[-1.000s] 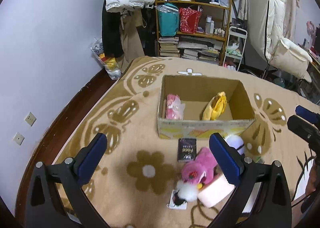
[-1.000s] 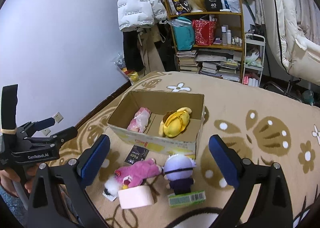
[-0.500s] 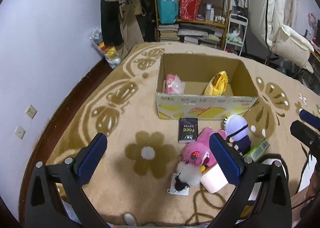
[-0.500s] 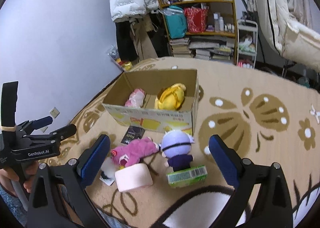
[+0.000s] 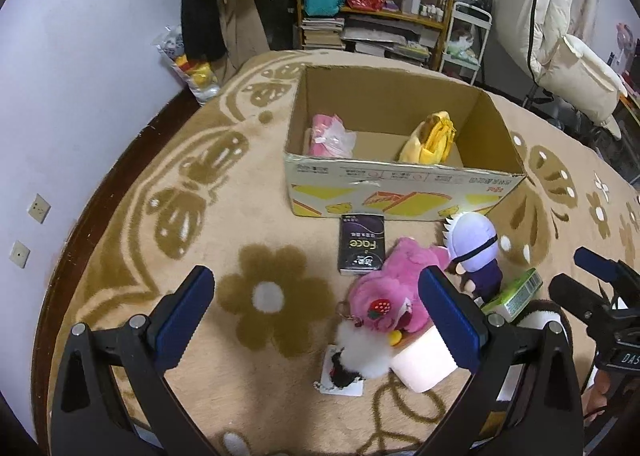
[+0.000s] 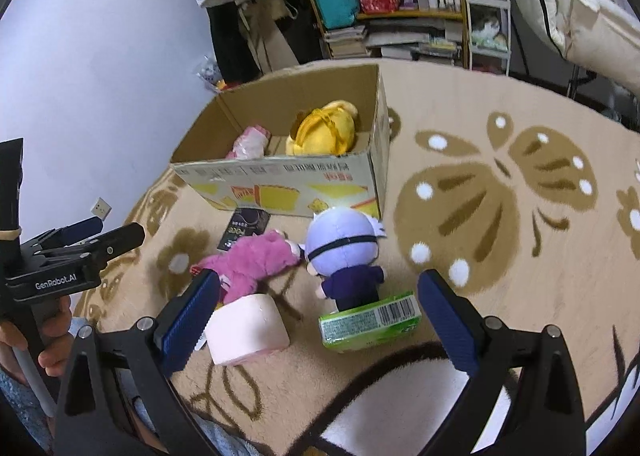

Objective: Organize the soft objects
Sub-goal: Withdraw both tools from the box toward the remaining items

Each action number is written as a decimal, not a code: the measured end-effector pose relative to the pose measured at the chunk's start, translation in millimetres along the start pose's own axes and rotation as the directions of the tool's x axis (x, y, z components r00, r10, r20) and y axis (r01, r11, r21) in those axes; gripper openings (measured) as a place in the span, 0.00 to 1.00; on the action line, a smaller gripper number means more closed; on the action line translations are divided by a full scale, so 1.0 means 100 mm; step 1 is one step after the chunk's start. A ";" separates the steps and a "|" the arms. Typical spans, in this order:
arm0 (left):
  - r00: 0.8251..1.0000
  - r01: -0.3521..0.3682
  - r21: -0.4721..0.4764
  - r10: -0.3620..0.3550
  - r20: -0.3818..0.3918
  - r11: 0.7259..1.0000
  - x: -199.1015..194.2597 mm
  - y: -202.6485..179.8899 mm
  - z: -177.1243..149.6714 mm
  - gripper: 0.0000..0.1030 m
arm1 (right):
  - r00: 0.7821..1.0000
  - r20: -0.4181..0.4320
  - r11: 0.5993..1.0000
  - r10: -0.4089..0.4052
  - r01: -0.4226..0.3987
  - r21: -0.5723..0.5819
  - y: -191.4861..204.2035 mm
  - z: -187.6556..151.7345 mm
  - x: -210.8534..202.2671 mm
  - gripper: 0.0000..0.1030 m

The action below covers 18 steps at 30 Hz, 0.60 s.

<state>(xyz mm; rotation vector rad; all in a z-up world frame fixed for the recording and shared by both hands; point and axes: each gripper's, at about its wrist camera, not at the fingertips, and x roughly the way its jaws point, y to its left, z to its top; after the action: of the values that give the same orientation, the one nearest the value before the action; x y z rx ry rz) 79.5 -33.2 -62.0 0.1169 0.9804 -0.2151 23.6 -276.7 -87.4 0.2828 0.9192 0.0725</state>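
on the rug (image 5: pixel 120 216), both grippers hung released and empty: left gripper (image 5: pixel 320 312), right gripper (image 6: pixel 316 316). near the box (image 5: pixel 400 192) lay a pink plush (image 5: pixel 384 296) and a purple doll (image 6: pixel 344 248), touching; a yellow plush (image 6: pixel 324 128) sat inside.

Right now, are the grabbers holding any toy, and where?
No. The left gripper and right gripper are both open and empty above the rug.

One cardboard box (image 5: pixel 404 184) holding two soft toys (image 5: pixel 430 136); on the carpet (image 5: pixel 200 192), two plush dolls (image 5: pixel 474 246), one pompom (image 5: pixel 362 348), three packets (image 5: pixel 361 244).
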 end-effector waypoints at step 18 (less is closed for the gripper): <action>0.995 0.032 0.044 -0.028 -0.091 0.999 0.46 -0.24 0.11 0.98 | 0.985 -0.168 0.995 -0.041 0.055 0.079 -0.21 -0.07 0.46 1.00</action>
<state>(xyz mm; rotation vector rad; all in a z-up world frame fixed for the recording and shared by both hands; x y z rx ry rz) 107.5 -64.2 -94.5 0.1547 1.0683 -0.2617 44.9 -287.0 -133.1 0.3356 1.0965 0.0133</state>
